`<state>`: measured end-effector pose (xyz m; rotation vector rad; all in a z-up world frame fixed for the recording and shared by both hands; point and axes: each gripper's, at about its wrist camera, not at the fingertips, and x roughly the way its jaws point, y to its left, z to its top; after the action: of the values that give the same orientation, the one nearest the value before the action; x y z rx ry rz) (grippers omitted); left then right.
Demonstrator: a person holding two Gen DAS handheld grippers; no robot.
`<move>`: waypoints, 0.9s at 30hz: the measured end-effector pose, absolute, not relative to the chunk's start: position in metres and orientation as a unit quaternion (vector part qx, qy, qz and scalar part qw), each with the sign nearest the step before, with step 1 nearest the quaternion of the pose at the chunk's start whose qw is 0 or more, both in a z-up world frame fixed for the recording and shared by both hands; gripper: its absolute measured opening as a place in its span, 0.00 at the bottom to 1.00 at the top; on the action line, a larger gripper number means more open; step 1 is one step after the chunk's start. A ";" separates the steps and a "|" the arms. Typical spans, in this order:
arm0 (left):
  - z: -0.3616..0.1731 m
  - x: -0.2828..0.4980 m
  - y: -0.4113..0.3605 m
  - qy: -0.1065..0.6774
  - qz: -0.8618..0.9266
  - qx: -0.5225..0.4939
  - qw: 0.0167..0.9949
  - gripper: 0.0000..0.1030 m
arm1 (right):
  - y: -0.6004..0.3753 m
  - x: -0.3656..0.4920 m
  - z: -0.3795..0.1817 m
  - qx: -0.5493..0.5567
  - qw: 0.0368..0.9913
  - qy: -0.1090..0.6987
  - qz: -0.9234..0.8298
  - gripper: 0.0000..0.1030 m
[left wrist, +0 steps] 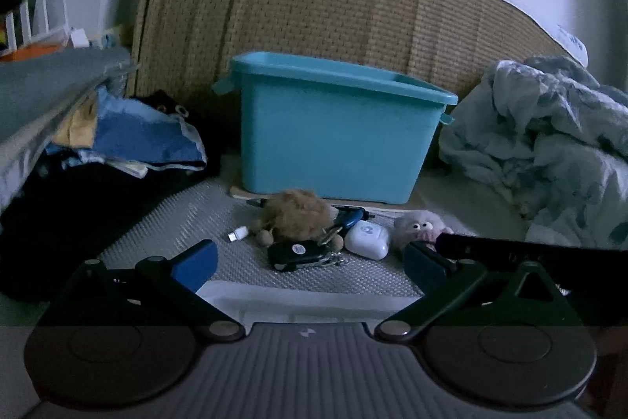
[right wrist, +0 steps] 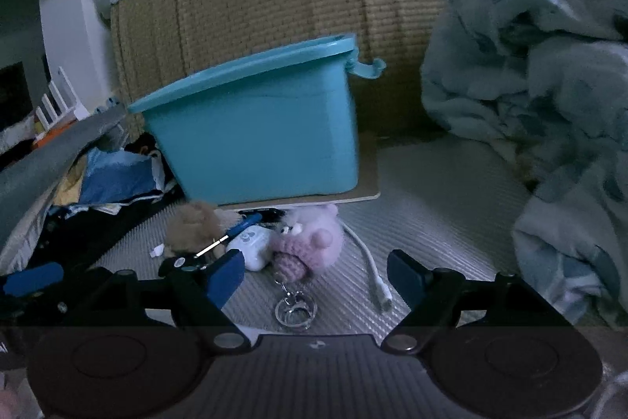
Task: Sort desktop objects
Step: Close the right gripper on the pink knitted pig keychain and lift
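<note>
On a grey ribbed mat [left wrist: 188, 222], a cluster of small things lies in front of a teal plastic bin [left wrist: 333, 140], which stands on a thin board against a woven headboard [left wrist: 314, 6]. From left to right in the left wrist view: a small white adapter [left wrist: 238, 233], a brown fluffy toy [left wrist: 295, 214], a black key fob [left wrist: 295, 254], a white earbud case [left wrist: 368, 235] and a pink plush keychain [right wrist: 310, 242]. A blue-handled screwdriver [right wrist: 239, 226] lies across the pile, and a white cable [right wrist: 369, 266] trails to the right. A rumpled blue-grey blanket [right wrist: 549, 65] is heaped at right. The left tongs [left wrist: 310, 262] are spread wide and empty, just short of the fob. The right tongs [right wrist: 316, 277] are likewise released, with the keychain's metal ring [right wrist: 294, 309] lying between their blue pads, untouched.
</note>
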<state>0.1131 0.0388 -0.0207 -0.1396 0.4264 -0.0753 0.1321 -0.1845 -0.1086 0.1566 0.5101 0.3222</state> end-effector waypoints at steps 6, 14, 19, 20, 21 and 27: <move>-0.025 0.122 0.052 0.223 -0.036 -0.111 0.968 1.00 | -0.178 0.143 -0.108 0.072 0.944 0.276 0.165 0.76; -0.028 0.120 0.063 0.227 -0.048 -0.166 0.958 1.00 | -0.175 0.172 -0.105 0.078 0.929 0.307 0.189 0.73; -0.024 0.120 0.061 0.222 -0.058 -0.165 0.959 1.00 | -0.168 0.188 -0.107 0.061 0.925 0.321 0.192 0.70; -0.023 0.120 0.062 0.221 -0.061 -0.168 0.959 1.00 | -0.167 0.190 -0.109 0.059 0.924 0.326 0.191 0.69; -0.022 0.119 0.062 0.219 -0.063 -0.169 0.959 1.00 | -0.166 0.193 -0.110 0.057 0.922 0.331 0.191 0.69; -0.020 0.119 0.060 0.217 -0.066 -0.164 0.960 1.00 | -0.161 0.207 -0.119 0.047 0.915 0.355 0.187 0.64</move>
<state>0.1190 0.0604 -0.0199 -0.3317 0.4398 -0.1328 0.2074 -0.1609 -0.1191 0.0960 0.7315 0.3845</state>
